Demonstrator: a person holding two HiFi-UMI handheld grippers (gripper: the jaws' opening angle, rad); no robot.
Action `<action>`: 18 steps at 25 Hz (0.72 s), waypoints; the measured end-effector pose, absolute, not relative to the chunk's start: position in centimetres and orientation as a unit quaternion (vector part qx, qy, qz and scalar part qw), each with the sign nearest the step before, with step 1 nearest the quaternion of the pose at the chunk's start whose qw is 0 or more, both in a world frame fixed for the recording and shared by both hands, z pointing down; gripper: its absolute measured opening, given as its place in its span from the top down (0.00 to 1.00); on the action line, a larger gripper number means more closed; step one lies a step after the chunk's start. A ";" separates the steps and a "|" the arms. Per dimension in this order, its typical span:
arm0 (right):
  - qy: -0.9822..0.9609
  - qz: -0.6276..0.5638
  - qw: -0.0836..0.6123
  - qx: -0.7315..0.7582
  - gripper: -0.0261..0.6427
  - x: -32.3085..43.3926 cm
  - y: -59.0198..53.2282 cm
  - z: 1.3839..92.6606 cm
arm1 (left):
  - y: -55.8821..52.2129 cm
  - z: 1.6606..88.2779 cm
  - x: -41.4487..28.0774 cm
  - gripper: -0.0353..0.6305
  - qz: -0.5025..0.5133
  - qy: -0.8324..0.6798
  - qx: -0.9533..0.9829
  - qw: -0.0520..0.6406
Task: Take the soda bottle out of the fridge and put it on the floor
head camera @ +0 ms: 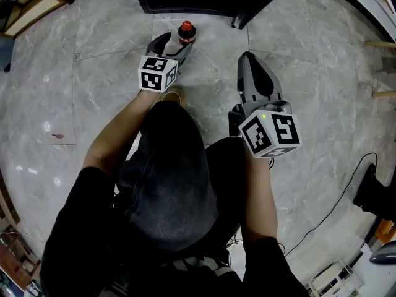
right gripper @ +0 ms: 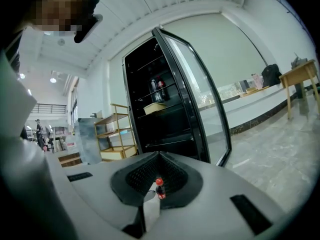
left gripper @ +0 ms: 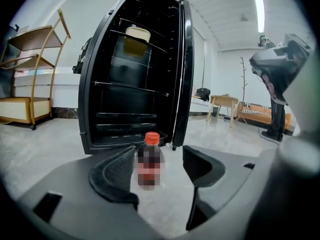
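Here the left hand-held gripper (left gripper: 159,155) gapes empty before the standing soda bottle (left gripper: 149,165); the right hand-held gripper (right gripper: 159,155) is closed.

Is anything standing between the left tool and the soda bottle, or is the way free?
Nothing visible does. The soda bottle stands upright on the floor before the open fridge. It shows directly between the open jaws of the left tool, which do not press on it.

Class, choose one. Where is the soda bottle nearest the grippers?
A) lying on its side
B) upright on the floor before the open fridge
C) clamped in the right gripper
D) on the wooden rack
B: the soda bottle stands upright on the floor before the open fridge.
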State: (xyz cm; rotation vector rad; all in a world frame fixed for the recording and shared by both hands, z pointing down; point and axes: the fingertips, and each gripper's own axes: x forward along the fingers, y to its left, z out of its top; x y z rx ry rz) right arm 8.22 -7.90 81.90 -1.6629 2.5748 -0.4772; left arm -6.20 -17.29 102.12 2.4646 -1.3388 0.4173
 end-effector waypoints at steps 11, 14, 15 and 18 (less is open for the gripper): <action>0.810 -0.162 0.003 -0.563 0.93 9.6 -9.4 83.9 | -17.2 99.4 -6.6 0.49 0.149 -0.459 0.861 0.161; 0.808 -0.159 0.004 -0.567 0.93 9.7 -10.1 83.6 | -17.3 97.6 -6.6 0.49 0.142 -0.452 0.865 0.165; 0.808 -0.160 0.007 -0.567 0.93 9.7 -10.5 83.4 | -17.6 96.8 -6.6 0.49 0.140 -0.451 0.866 0.163; 0.808 -0.165 0.006 -0.565 0.93 9.5 -11.5 82.4 | -18.6 93.8 -6.9 0.49 0.134 -0.451 0.868 0.158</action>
